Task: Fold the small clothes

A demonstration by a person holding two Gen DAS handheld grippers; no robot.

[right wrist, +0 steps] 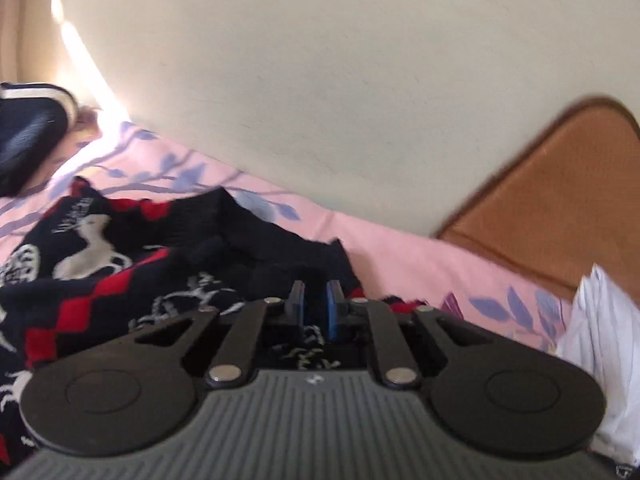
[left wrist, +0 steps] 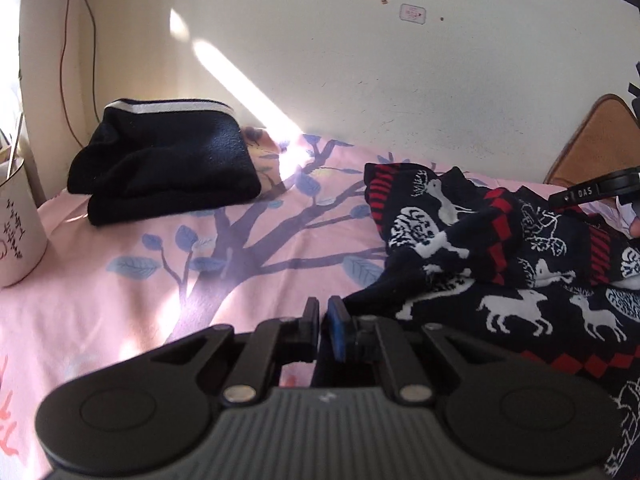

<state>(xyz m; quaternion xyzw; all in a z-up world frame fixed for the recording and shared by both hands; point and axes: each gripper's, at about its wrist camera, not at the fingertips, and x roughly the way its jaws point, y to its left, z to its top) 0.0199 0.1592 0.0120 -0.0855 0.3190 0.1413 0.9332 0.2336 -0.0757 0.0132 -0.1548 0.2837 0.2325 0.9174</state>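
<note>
A dark knit sweater (left wrist: 500, 264) with white deer and red bands lies crumpled on the pink bedsheet (left wrist: 120, 304), to the right in the left wrist view. My left gripper (left wrist: 323, 307) is shut and empty, just left of the sweater's edge. In the right wrist view the sweater (right wrist: 120, 264) fills the lower left. My right gripper (right wrist: 316, 296) hovers over its right edge, jaws nearly together with a narrow gap; whether it pinches cloth cannot be told. The right gripper also shows at the far right of the left wrist view (left wrist: 592, 192).
A folded black garment (left wrist: 160, 164) with a white stripe lies at the back left by the wall. A white cup (left wrist: 18, 224) stands at the left edge. A brown cushion (right wrist: 560, 200) leans at the back right. White striped cloth (right wrist: 604, 352) lies at the right.
</note>
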